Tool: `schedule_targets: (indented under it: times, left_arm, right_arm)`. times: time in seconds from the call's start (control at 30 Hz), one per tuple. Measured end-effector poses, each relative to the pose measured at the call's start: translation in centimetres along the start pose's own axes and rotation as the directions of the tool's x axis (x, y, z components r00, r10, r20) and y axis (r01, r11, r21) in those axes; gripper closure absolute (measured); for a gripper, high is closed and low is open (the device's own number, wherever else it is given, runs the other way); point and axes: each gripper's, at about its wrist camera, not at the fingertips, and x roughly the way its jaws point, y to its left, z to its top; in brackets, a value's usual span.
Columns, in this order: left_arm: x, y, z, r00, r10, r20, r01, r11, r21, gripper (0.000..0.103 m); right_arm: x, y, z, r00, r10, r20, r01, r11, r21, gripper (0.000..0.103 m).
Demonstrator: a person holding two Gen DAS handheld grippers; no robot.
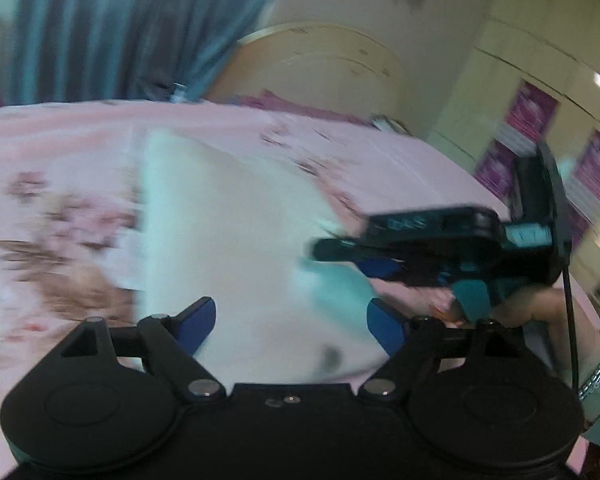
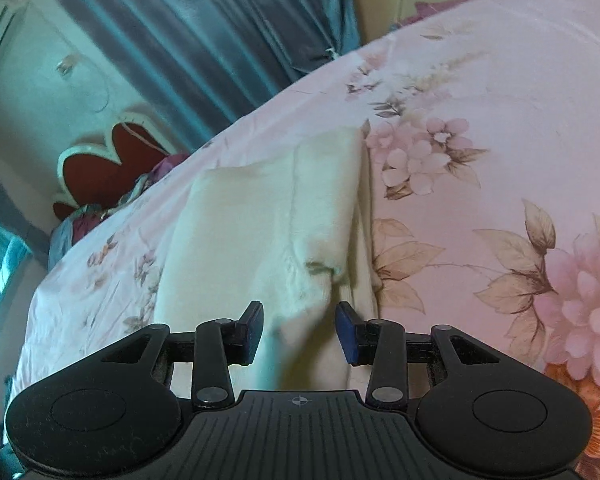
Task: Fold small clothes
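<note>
A small cream-white garment (image 1: 228,248) lies folded on the pink floral bedsheet (image 1: 60,152). My left gripper (image 1: 290,326) is open, low over the garment's near edge, with nothing between its blue pads. The right gripper (image 1: 364,254) shows in the left wrist view, at the garment's right edge. In the right wrist view the garment (image 2: 260,220) lies straight ahead, and my right gripper (image 2: 300,332) is open with the garment's near end between its fingers, apart from the pads.
The bedsheet (image 2: 480,140) covers the whole bed. A blue-grey curtain (image 2: 220,32) hangs behind it and a cream headboard (image 1: 320,64) stands at the far end. Cream wardrobes with purple panels (image 1: 540,120) are at the right. A red flower-shaped chair back (image 2: 108,164) stands beside the bed.
</note>
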Motion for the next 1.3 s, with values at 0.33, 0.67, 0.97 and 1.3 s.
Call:
schedule_targets:
  times: [0.33,0.67,0.97,1.3]
  left_arm:
    - [-0.5,4.6,1.7,0.989,0.145,0.019,-0.142,0.984,-0.111,0.023]
    - [0.1,4.6,1.9,0.99,0.138,0.024,-0.134,0.982,-0.131,0.024]
    - [0.9,4.7,2.1,0.992,0.129,0.011,-0.126,0.983,-0.134,0.024]
    - [4.3,5.3,4.2,0.994,0.11,0.02,-0.104,0.972,-0.211,0.024]
  right_arm:
    - [1.9,0.3,1.7,1.0,-0.011,0.024,0.012,1.0,-0.01,0.064]
    - [0.9,-0.1,0.5,0.998,-0.056,-0.001,0.056,0.996,-0.068,0.063]
    - [1.3,-0.6,0.8,1.0,-0.013,0.009,0.013,1.0,-0.026,0.063]
    - [1.7,1.5,2.7,0.999,-0.019,0.038,0.024,0.99,-0.141,0.09]
